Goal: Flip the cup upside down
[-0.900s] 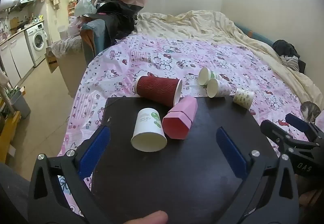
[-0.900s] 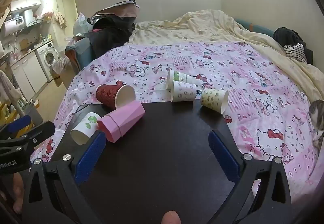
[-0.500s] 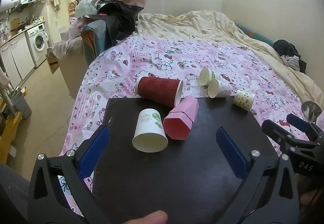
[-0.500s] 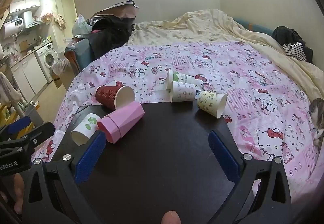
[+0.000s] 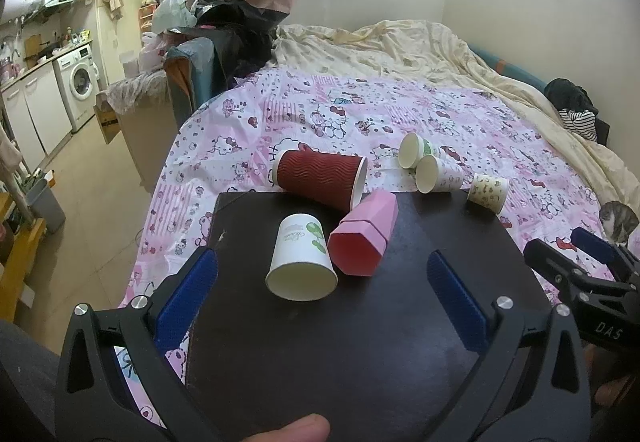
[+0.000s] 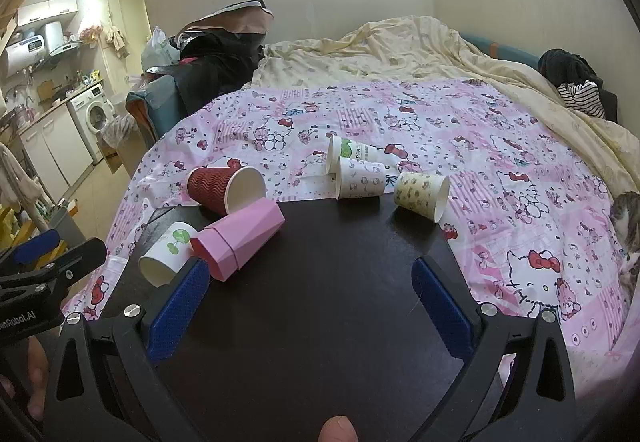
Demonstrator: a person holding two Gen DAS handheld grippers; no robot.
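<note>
Dark tabletop (image 5: 360, 342) carries your cups, all tipped over. White cup with green print (image 5: 301, 262) lies on its side, mouth toward you, touching the pink faceted cup (image 5: 366, 238); the red ribbed cup (image 5: 320, 184) sits behind at the board's edge, possibly overhanging. Your left gripper (image 5: 320, 290) and right gripper (image 6: 310, 300) both hang wide apart, holding nothing, short of the cups.

Readable lettering is scarce. Right gripper (image 5: 592, 282), seen from the left wrist view — white "DAS" on its black body. Left gripper (image 6: 44, 274), seen from the right wrist view — partial "anRobot.AI". Green-printed paper cup (image 6: 352, 154) on the bedspread shows "PERC", cut off. White cup (image 5: 302, 258): small script, illegible.
</note>
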